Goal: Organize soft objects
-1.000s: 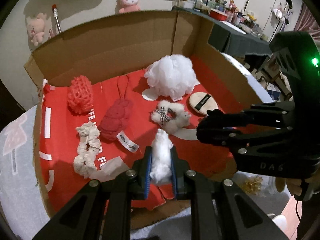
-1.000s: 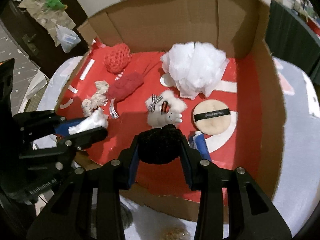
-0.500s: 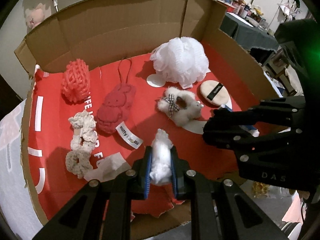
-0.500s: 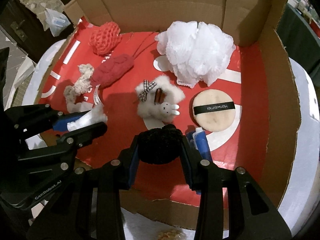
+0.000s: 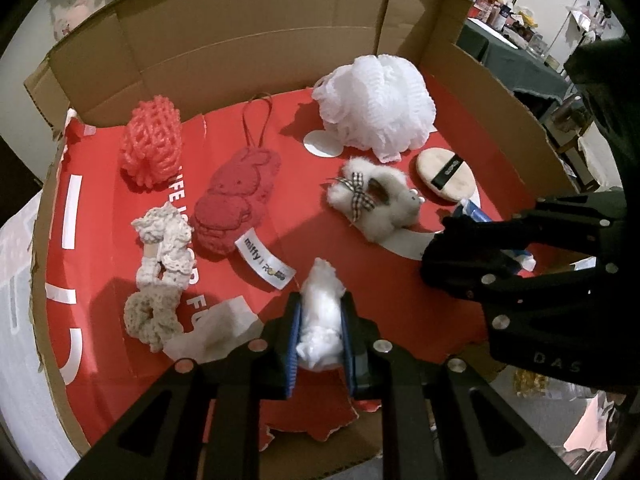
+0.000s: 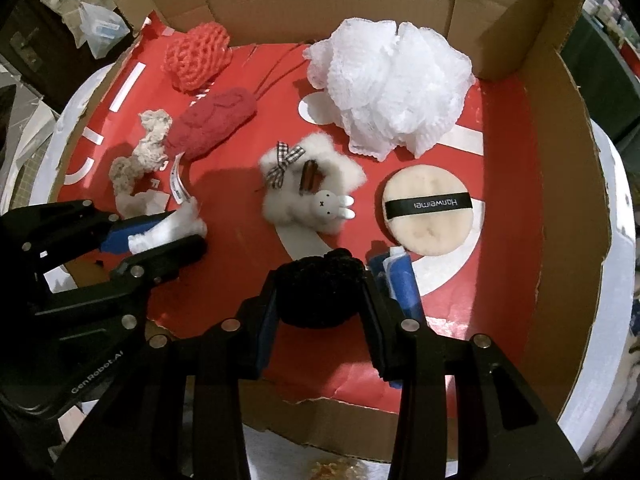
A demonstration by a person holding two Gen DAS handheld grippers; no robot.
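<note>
My left gripper is shut on a white fluffy tuft above the front of the red-lined cardboard box. It also shows in the right wrist view. My right gripper is shut on a black pom-pom, low over the box front, and shows in the left wrist view. On the red floor lie a white mesh pouf, a beige furry rabbit clip, a round powder puff, a red plush rabbit, a coral net ball and cream scrunchies.
A small blue tube lies beside the right gripper's right finger. A crumpled white tissue lies left of my left gripper. Cardboard walls stand at the back and right. A dark-clothed table with clutter stands beyond the box.
Both grippers have moved forward and lower over the box, each still holding its object. The objects on the box floor have not moved.
</note>
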